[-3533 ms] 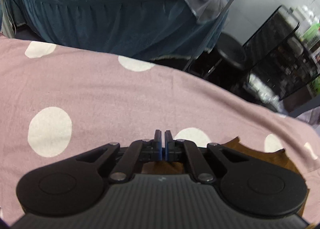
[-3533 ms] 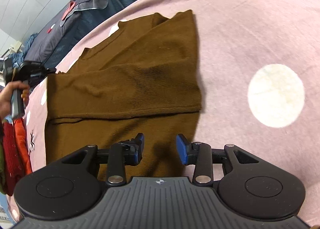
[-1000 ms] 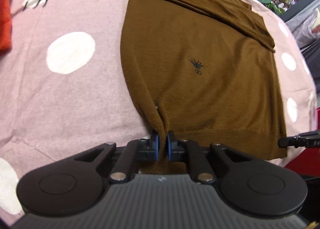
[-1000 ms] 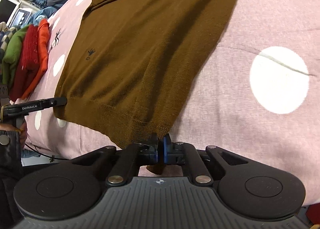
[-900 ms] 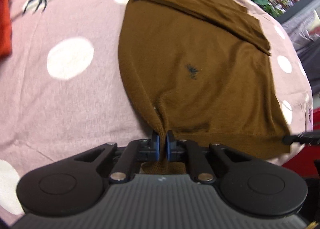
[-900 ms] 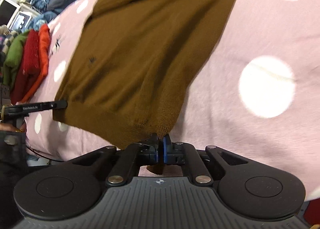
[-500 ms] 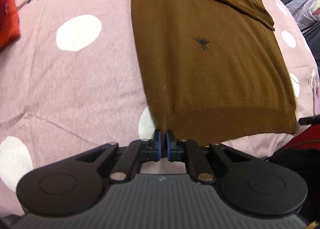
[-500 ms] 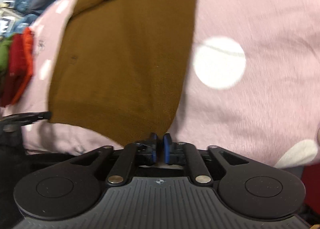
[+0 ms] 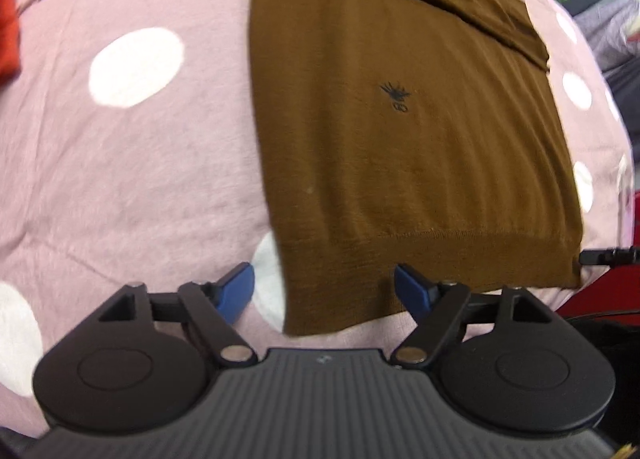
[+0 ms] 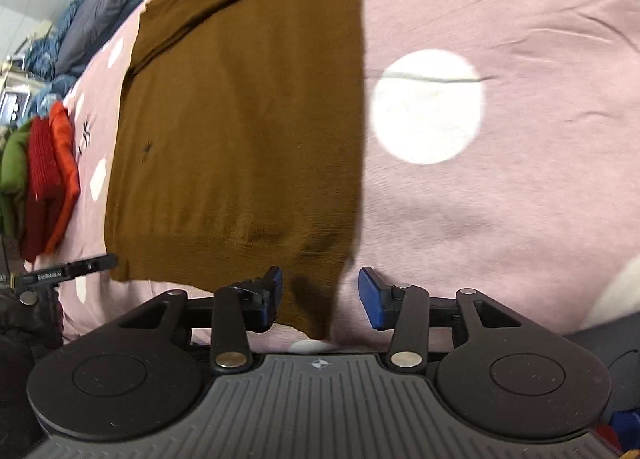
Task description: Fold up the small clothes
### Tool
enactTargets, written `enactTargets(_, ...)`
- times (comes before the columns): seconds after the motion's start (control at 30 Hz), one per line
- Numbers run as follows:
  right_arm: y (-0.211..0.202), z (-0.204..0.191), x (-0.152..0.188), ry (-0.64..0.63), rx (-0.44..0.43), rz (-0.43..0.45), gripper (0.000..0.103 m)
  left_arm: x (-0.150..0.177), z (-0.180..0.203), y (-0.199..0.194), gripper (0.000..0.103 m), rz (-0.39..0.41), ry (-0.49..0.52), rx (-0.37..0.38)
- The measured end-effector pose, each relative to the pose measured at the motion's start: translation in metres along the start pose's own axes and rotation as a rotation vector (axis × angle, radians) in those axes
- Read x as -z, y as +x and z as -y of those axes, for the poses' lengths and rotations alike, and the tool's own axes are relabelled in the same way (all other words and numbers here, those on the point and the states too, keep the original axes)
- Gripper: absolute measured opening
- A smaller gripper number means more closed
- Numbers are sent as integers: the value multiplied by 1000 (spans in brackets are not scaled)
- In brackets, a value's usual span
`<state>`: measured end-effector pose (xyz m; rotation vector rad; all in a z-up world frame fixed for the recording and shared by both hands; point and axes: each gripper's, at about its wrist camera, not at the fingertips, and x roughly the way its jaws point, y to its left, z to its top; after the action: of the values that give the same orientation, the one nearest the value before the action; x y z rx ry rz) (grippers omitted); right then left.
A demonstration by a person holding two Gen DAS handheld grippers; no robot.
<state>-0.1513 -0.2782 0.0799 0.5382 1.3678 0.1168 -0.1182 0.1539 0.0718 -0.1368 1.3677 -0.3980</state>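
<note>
Holding our left tool (image 9: 324, 291) and right tool (image 10: 320, 293) spread wide, gripping nothing, we hover at the hem corners of the brown sweater (image 9: 400, 139), which lies flat on the pink polka-dot bedsheet (image 9: 132, 163), sleeves folded across its far end.

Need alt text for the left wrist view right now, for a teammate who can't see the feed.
The left tongs are open, their blue-padded fingers straddling the near left hem corner of a brown sweater that lies flat on a pink bedspread with white dots. A small dark emblem marks the sweater's front, and the other tongs' tip shows at its right hem corner.
</note>
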Motion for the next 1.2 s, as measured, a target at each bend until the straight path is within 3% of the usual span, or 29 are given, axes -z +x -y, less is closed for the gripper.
enactTargets(0.03,3,-3,-1,-8,5,-1,75,-1,4,2,71,-6,7,-8)
enactTargets(0.07,4,-5,-1,-18,3,-1,75,-2,8,2,57,-9,19,3)
enactTargets(0.13,7,-12,-2,-42,-9,-8,73,-5,11,4,39,-26,23,25)
enactTargets(0.23,8,-13,-3,-54,-12,-30,68,-8,13,10,34,-34,17,3)
enactTargets(0.33,9,-12,-5,-59,1,-40,39,-9,19,11,7,-39,57,-20)
enactTargets(0.37,8,-12,-4,-71,3,-45,18,-9,21,12,7,-42,63,-15)
enactTargets(0.4,5,-10,-5,-75,3,-49,5,-9,21,13,7,-43,59,-17)
enactTargets(0.7,-2,-7,-9,-73,-21,-58,4,-21,13,9,5,-67,28,-16)
enactTargets(0.87,-11,-6,-29,-92,-54,-28,4,-49,18,-1,5,-10,-16,-8)
enactTargets(1.0,-20,-5,-70,-79,-109,46,4,-97,20,-4,5,79,-56,2)
enactTargets(1.2,-9,-11,-175,-65,-167,179,4,-205,22,8,5,225,-36,-35)
